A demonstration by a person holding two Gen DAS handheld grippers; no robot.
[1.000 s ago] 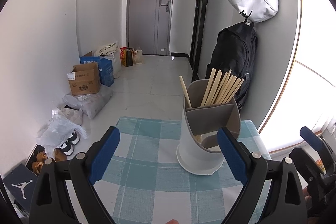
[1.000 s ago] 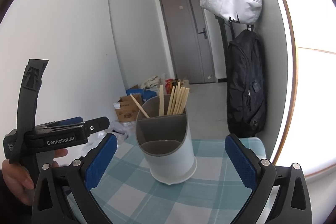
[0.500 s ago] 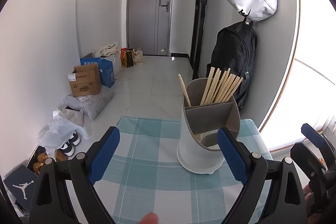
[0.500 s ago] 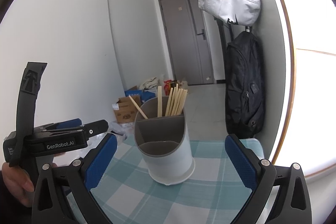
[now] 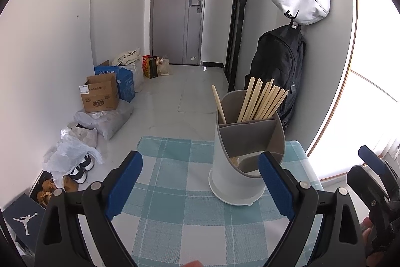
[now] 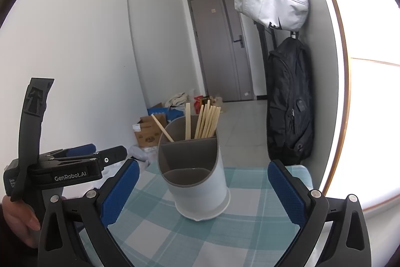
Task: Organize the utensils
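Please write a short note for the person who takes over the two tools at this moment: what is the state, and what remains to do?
Left tool: open, empty, above the checked tablecloth.
Right tool: open, empty, facing the utensil holder.
The holder stands upright on the cloth. Its rear compartments hold a bundle of chopsticks and one separate stick, leaning left.
No loose utensils are visible on the cloth.
Left to do: probably nothing. Check outside the views for stray utensils.

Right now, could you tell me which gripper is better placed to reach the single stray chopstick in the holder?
Left, probably: the stray wooden chopstick leans toward that side of the grey-and-white utensil holder, and the open left gripper is empty.
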